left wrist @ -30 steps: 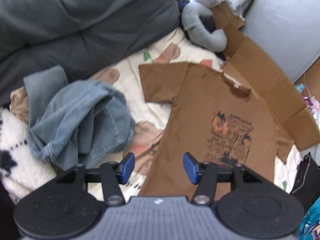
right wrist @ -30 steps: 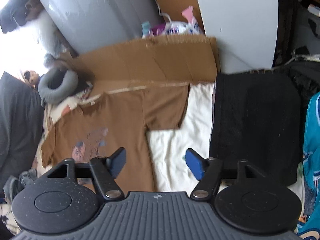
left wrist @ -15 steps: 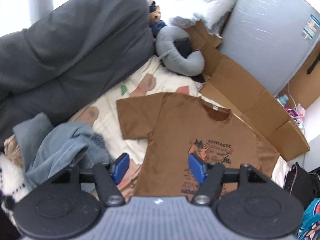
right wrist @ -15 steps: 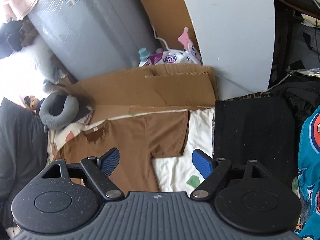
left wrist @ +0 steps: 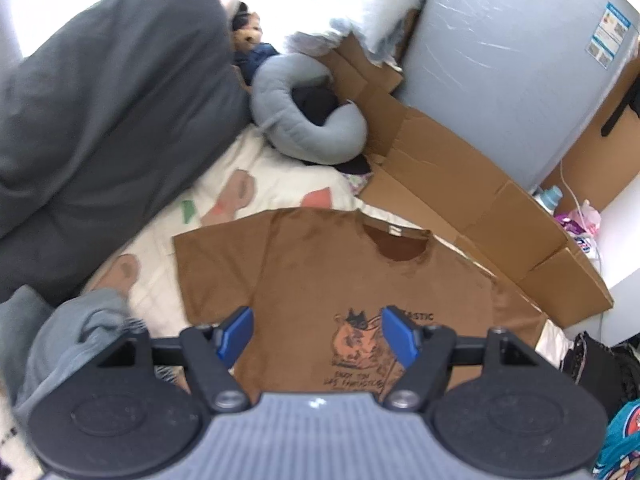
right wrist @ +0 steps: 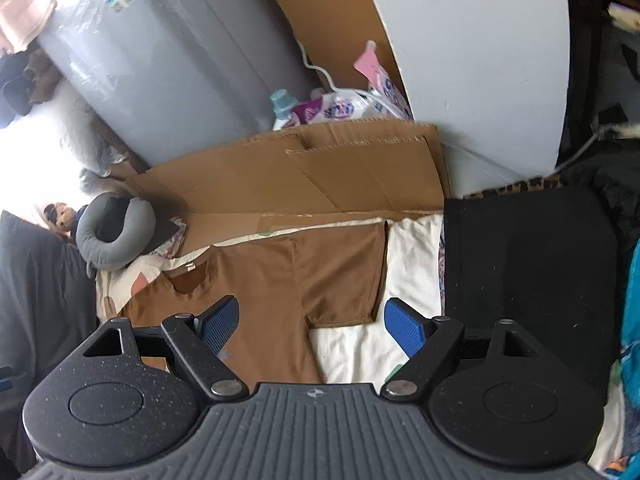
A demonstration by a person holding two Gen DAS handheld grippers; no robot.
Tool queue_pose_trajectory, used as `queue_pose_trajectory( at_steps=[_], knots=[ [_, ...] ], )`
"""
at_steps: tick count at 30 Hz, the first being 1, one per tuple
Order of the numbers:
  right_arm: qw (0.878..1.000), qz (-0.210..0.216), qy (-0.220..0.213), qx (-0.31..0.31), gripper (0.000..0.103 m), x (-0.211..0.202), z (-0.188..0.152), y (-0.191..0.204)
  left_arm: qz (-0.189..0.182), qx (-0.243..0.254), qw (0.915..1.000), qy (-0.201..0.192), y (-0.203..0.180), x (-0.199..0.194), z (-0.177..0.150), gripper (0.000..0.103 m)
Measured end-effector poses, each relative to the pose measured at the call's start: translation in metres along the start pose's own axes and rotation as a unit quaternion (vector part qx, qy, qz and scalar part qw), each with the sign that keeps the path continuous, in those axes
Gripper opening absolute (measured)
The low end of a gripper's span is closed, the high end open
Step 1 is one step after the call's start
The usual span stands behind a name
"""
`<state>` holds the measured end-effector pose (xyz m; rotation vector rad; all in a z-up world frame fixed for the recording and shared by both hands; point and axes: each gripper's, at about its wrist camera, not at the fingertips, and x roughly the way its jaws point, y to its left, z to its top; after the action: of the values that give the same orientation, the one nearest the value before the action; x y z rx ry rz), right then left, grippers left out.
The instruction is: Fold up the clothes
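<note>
Left wrist view: my left gripper [left wrist: 316, 334] hangs above the brown T-shirt [left wrist: 320, 272], jaws opening, empty. My right gripper [right wrist: 310, 326], spread wide, grips nothing beside its sleeve [right wrist: 340, 276].

Both grippers' fingers [left wrist: 236, 330] wider apart than before.

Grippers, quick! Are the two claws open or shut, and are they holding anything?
Left gripper: jaws opening, nothing held, above the brown T-shirt.
Right gripper: open, holding nothing.
</note>
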<state>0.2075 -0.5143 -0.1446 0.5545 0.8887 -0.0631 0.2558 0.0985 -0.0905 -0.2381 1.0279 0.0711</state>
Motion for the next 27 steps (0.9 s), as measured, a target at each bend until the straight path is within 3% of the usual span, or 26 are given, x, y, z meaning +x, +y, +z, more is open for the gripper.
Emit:
queue_pose_trajectory(
  at_steps=[12,18,27],
  knots=[
    [1.000,-0.008,0.015,0.024,0.084,0.076,-0.025,-0.023,-0.028,0.030,0.9991,0.007,-0.058,0.098,0.017,0.075],
    [0.999,-0.012,0.011,0.031,0.084,0.111,-0.039,-0.032,-0.059,0.036,0.9976,0.005,-0.085,0.133,0.028,0.076],
    [0.998,-0.004,0.011,0.056,0.077,0.182,-0.077,-0.050,-0.094,0.093,0.9907,0.031,-0.119,0.210,0.005,0.076]
  ],
)
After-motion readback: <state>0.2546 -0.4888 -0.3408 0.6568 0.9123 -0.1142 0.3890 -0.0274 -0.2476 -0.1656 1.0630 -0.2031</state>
